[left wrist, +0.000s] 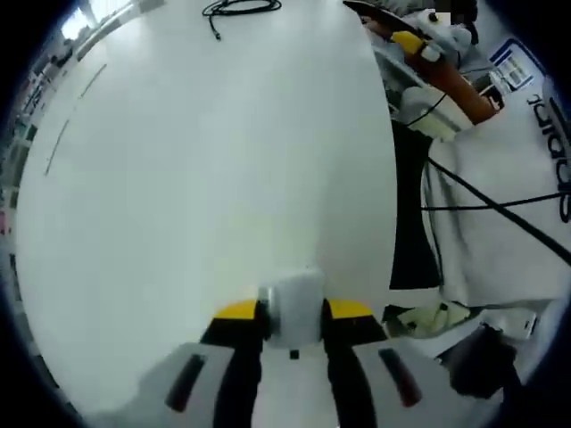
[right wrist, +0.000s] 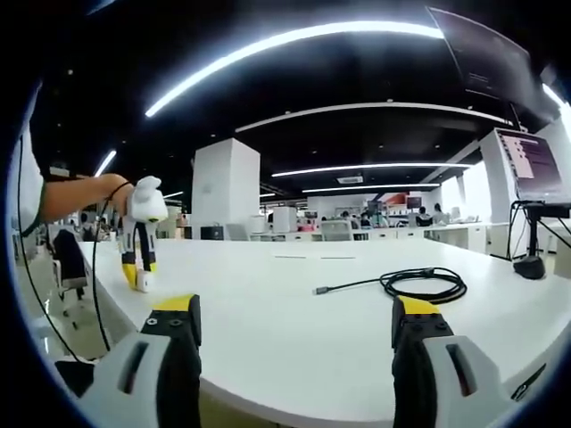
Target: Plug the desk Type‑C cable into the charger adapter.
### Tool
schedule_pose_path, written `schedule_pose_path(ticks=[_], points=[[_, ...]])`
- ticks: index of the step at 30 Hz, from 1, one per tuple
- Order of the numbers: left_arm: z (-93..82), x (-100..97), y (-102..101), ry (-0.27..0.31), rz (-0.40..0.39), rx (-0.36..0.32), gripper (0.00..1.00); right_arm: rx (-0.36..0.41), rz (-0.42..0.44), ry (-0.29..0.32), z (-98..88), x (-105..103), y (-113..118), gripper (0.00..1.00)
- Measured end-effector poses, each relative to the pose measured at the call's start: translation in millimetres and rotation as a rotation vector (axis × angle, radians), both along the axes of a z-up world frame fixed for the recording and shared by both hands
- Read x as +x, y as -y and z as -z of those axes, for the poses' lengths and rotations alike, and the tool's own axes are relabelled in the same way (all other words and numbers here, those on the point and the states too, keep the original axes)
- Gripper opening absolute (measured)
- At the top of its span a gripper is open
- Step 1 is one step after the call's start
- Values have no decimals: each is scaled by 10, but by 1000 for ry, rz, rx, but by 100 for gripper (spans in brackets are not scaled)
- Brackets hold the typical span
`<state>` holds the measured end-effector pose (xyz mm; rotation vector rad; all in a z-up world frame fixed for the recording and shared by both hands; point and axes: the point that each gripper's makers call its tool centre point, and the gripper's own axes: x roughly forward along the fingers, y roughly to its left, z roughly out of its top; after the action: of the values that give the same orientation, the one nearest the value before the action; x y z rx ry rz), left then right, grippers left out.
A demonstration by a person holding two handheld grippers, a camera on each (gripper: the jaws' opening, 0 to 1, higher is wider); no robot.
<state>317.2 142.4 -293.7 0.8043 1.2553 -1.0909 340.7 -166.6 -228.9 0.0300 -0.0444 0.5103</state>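
Observation:
In the left gripper view my left gripper is shut on a white charger adapter, held low over the white desk. The black Type-C cable lies coiled at the far edge of that view. In the right gripper view the cable rests on the desk ahead and to the right, its plug end pointing left. My right gripper is open and holds nothing, near the desk's front edge. The left gripper stands tips-down on the desk at the left, held by a hand.
A monitor on a stand stands at the desk's right end. A person's white shirt, with thin black leads across it, lies along the desk's right edge in the left gripper view, with the right gripper above it.

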Motion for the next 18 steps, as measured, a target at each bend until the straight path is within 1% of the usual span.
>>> schedule_pose_path(ticks=[3, 7, 9, 11, 14, 18], points=[[1, 33, -76, -1, 12, 6, 25, -1, -4, 0, 1, -6, -17, 89], [3, 4, -82, -2, 17, 10, 25, -2, -5, 1, 0, -14, -29, 89], [4, -124, -8, -6, 19, 12, 25, -2, -5, 0, 1, -15, -30, 89], [4, -147, -8, -8, 22, 11, 25, -3, -5, 0, -1, -14, -29, 89], [7, -258, 35, -13, 27, 20, 25, -3, -5, 1, -5, -13, -32, 89], [7, -308, 31, -21, 39, 23, 25, -4, -7, -3, 7, -13, -40, 89]])
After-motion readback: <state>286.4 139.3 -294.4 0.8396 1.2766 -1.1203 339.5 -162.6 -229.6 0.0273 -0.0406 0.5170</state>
